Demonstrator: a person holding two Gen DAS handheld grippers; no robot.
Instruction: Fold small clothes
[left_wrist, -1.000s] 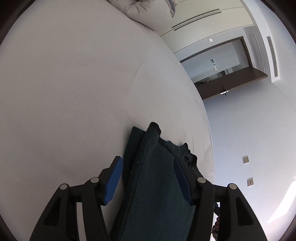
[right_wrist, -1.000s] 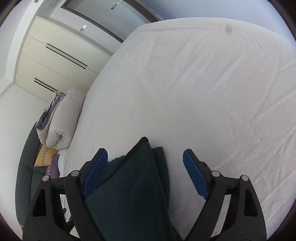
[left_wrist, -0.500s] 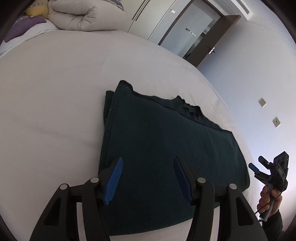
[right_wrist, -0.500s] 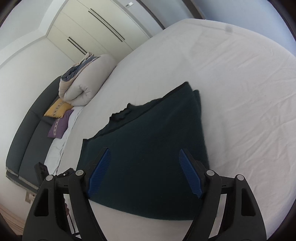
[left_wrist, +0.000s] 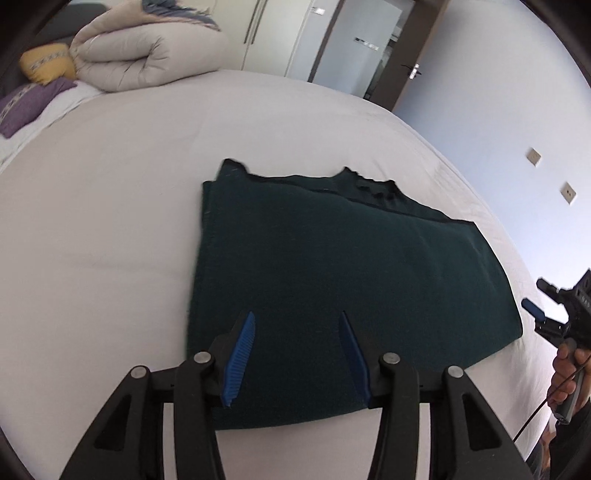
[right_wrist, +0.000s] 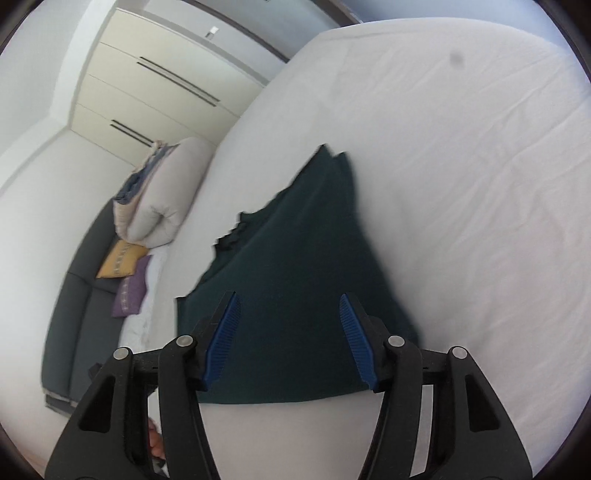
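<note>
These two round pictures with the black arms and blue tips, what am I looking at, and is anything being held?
There is no robot here. A person holds a two-finger tool in each hand, each with a wide-angle camera looking along its fingers. One picture is from the left tool, the other from the right tool. Both are open and hold nothing. On the white bed lies a dark green garment, folded flat. The left view also shows the right tool in the person's hand. A rolled duvet sits farther back.

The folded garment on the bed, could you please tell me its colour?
Dark green, plain with no pattern; the garment shows best in the left wrist view.
</note>
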